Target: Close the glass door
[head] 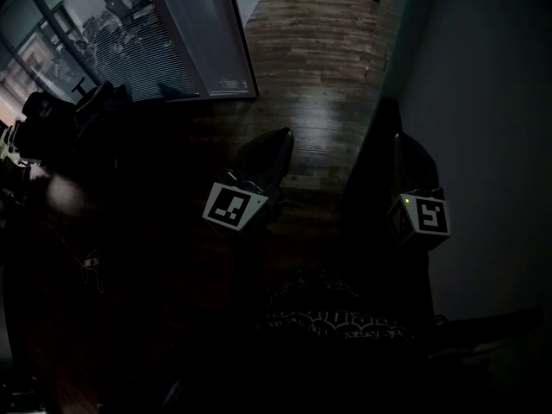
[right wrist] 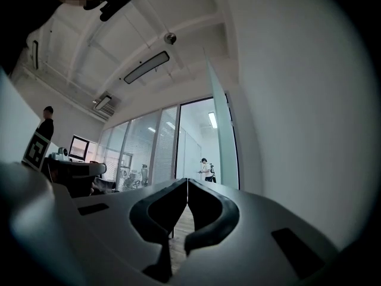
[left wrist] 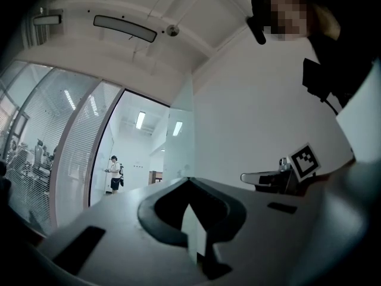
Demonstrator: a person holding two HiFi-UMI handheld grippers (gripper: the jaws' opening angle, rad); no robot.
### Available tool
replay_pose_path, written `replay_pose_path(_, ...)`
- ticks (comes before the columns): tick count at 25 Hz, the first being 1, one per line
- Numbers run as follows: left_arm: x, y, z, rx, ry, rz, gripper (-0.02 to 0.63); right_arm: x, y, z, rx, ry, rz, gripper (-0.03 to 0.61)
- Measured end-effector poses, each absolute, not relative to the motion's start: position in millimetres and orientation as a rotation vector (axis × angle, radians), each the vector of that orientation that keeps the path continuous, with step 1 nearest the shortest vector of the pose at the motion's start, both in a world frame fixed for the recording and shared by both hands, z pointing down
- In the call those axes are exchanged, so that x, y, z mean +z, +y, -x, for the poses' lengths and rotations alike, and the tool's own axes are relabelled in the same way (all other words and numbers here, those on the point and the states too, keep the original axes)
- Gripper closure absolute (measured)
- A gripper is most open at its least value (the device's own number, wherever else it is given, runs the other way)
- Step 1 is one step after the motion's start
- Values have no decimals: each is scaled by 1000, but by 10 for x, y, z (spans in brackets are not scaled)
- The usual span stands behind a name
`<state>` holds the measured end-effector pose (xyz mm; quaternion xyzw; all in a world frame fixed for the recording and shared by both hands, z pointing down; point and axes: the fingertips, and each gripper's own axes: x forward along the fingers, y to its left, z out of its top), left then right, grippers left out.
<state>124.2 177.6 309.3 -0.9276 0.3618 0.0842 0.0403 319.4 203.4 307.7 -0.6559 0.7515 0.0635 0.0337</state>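
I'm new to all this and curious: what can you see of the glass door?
The glass door is a tall, pale, greenish-tinted pane with no visible frame or handle. It stands upright, swung open close beside the white wall, seen nearly edge-on. The left gripper and right gripper, both shut and empty, point toward it without touching it.

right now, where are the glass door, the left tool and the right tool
glass door (right wrist: 226,140): right gripper view, on the middle of its pane
left tool (left wrist: 188,180): left gripper view, where its closed tips meet
right tool (right wrist: 187,181): right gripper view, where its closed tips meet
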Motion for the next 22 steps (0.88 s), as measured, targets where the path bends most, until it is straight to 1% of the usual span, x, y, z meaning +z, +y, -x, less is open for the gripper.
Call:
replay_pose_path(14,3169,1100,-1288,248,1145,2840,612,3124,1310,-3413,177,2292,2045,575)
replay_pose_path(22,3133,490,-1503,243,1142,2823,612,3124,661,-3616,183,2297,2032,575)
